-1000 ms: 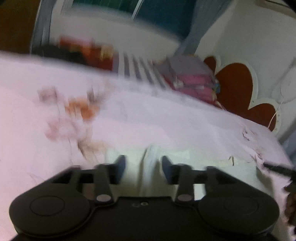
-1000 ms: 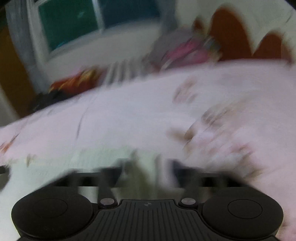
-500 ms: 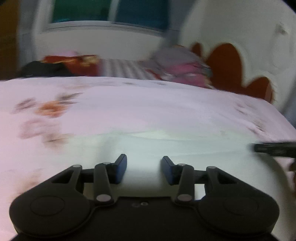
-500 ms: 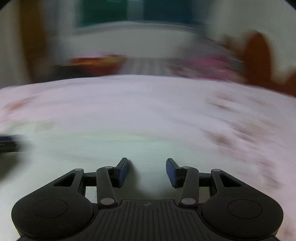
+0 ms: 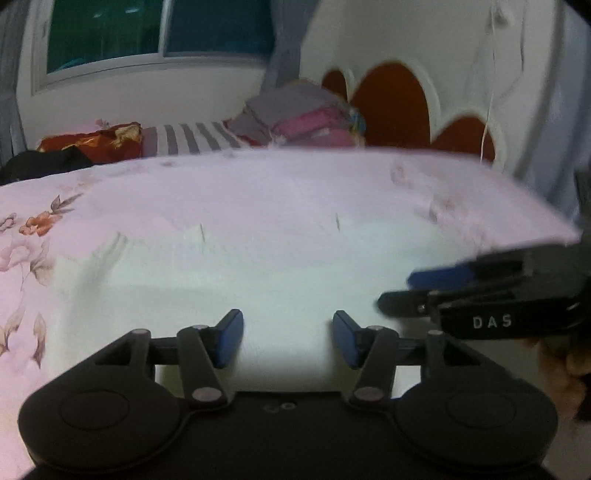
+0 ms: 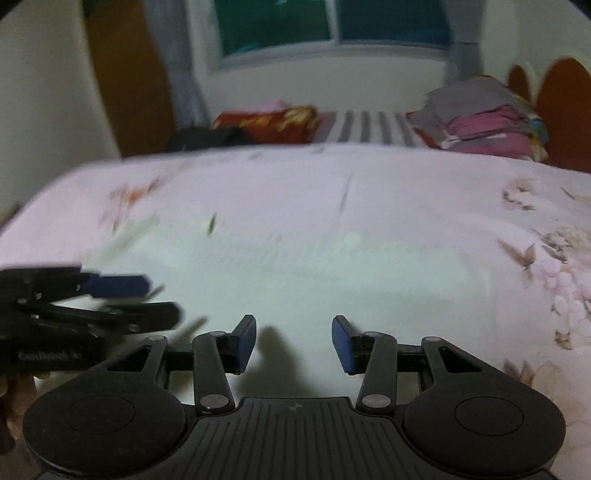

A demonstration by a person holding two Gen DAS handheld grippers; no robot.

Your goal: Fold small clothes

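Observation:
A pale white-green small garment [image 5: 258, 280] lies flat on the pink floral bedsheet [image 5: 258, 192]; it also shows in the right wrist view [image 6: 314, 273]. My left gripper [image 5: 288, 338] is open and empty over the garment's near edge. My right gripper [image 6: 293, 341] is open and empty over the garment too. The right gripper shows side-on at the right of the left wrist view [image 5: 436, 291]. The left gripper shows side-on at the left of the right wrist view [image 6: 140, 295]. The two grippers are close side by side.
A stack of folded grey and pink clothes [image 5: 306, 118] sits at the back by the red headboard [image 5: 391, 107]. A red patterned bundle [image 5: 92, 142] and a striped sheet [image 5: 192, 136] lie at the back. A window [image 6: 332, 22] is behind.
Both grippers let go of the garment and opened. The garment now lies flat. The grippers have moved closer together, each now showing in the other's view.

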